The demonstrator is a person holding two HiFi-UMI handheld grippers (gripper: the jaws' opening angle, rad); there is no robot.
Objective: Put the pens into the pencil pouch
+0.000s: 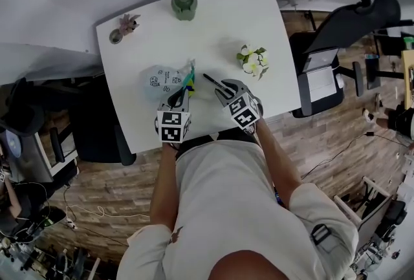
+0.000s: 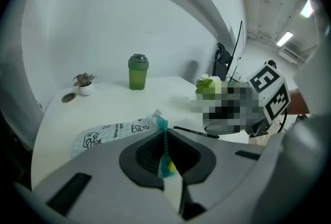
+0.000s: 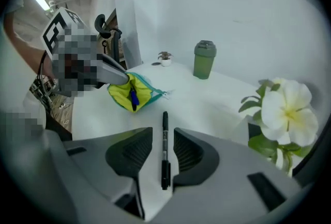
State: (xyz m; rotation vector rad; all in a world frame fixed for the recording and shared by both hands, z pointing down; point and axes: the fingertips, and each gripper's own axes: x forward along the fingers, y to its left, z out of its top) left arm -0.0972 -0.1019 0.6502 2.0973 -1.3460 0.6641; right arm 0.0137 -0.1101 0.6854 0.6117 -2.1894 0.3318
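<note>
The pale printed pencil pouch (image 1: pixel 163 81) lies mid-table, its mouth held up. My left gripper (image 1: pixel 180 97) is shut on the pouch's teal zipper edge (image 2: pixel 165 151). The right gripper view shows the pouch's yellow lining (image 3: pixel 124 98) with a blue pen (image 3: pixel 133 98) inside. A black pen (image 3: pixel 165 148) lies flat on the table just right of the pouch. My right gripper (image 3: pixel 163 148) stands open over it. The pen runs between the two pads with a gap on each side. In the head view the black pen (image 1: pixel 211 81) points away from my right gripper (image 1: pixel 224 86).
A green bottle (image 1: pixel 184 6) stands at the table's far edge, with a small potted plant (image 1: pixel 128 23) and a round coaster (image 1: pixel 115 36) at the far left. A white flower arrangement (image 1: pixel 253 61) sits close on the right of my right gripper. Chairs flank the table.
</note>
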